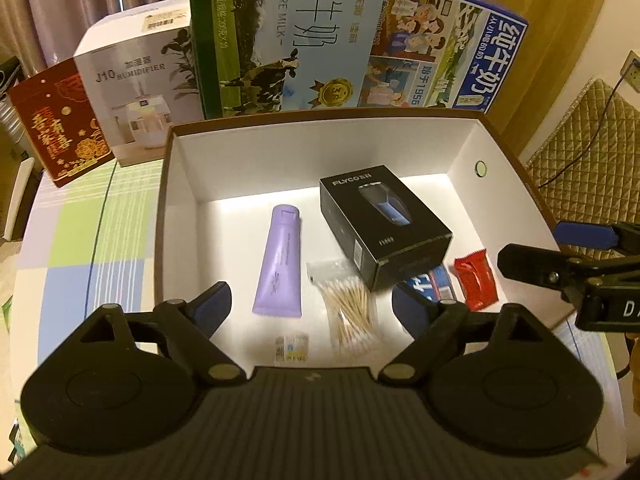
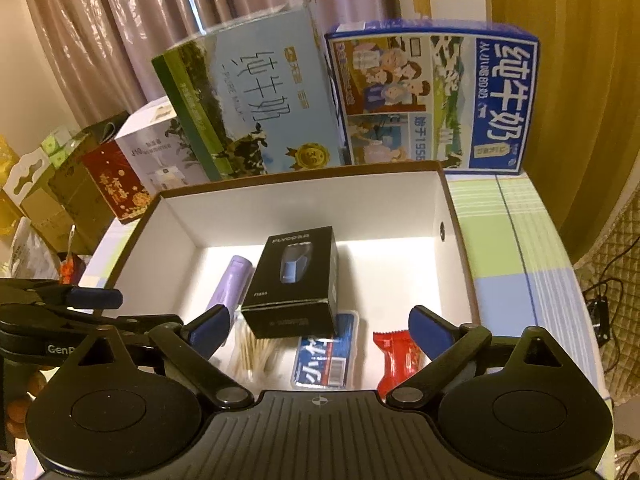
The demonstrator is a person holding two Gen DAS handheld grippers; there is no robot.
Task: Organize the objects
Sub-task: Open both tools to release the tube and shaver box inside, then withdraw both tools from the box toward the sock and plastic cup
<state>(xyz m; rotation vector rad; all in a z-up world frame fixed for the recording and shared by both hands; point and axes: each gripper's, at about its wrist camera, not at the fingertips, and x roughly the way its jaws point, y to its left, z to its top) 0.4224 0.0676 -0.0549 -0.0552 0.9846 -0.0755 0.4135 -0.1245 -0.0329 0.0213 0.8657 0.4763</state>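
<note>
Five things were already sitting in the white storage box (image 1: 460,152) when I had both claws hovering over its near edge. My left gripper (image 1: 310,300) was spread wide with nothing in it, and my right gripper (image 2: 318,326) was just as wide and just as empty.

Straight ahead of the left claw lay the purple tube (image 1: 279,260), flat on the floor of the box with its cap pointing away from me. Just right of that was the bag of cotton swabs (image 1: 346,306), nearly touching the tube. Further ahead and to the right sat the black shaver box (image 1: 384,228), and I reckon it went in as the bulky anchor, with the small stuff tucked around it.

From the right claw, the blue packet (image 2: 324,360) was dead ahead between my fingers, its far end slipped under the shaver box's front edge. The red snack wrapper (image 2: 396,356) lay just right of it, close to my right fingertip, and the two weren't touching.

Everything was crowded toward my side of the box, which left the far half bare. My guess is that room was kept for more items, or the sorting was pretty much done. I couldn't see anything loose on the checked tablecloth (image 1: 80,220) waiting to go in
</note>
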